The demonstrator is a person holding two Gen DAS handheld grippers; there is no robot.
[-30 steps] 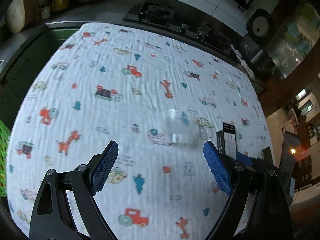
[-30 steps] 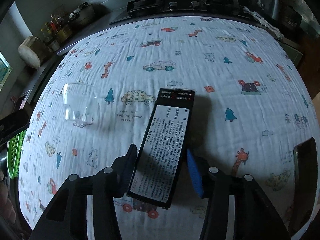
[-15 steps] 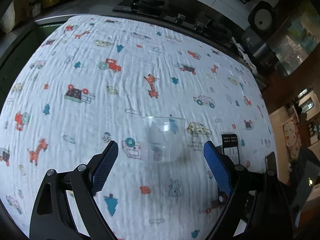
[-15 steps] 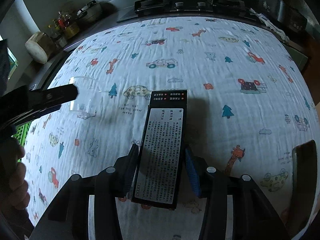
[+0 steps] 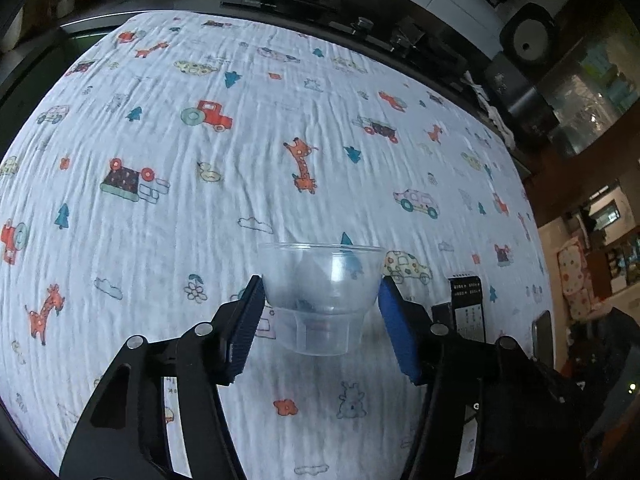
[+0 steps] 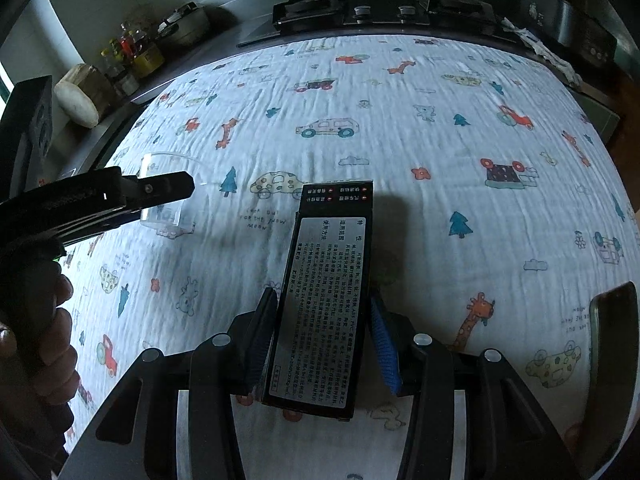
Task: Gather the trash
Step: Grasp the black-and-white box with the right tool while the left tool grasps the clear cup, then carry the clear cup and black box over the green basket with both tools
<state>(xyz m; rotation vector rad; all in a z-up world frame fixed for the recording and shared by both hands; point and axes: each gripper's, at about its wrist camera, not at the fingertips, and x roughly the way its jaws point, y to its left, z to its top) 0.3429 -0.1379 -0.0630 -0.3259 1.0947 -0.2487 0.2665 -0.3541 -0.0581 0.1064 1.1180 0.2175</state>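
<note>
A clear plastic cup (image 5: 320,320) stands upright on the printed cloth (image 5: 200,200). My left gripper (image 5: 320,286) straddles it; its jaws are closing and both blue pads touch the cup's sides just under the rim. In the right wrist view the cup (image 6: 160,216) shows behind a left finger (image 6: 168,188). My right gripper (image 6: 323,298) is shut on a black box (image 6: 332,240) with a white printed label, held tilted above the cloth. That box (image 5: 466,304) also appears at the right of the left wrist view.
A person's hand (image 6: 48,320) holds the left gripper. A stove (image 6: 312,12) runs along the far edge, with jars and a pot (image 6: 136,56) at the far left. A dark flat object (image 6: 612,344) lies at the cloth's right edge.
My left gripper moved forward and down to the cup, and its jaws went from wide apart to closed against the cup's sides. The right gripper kept still with the black box.
</note>
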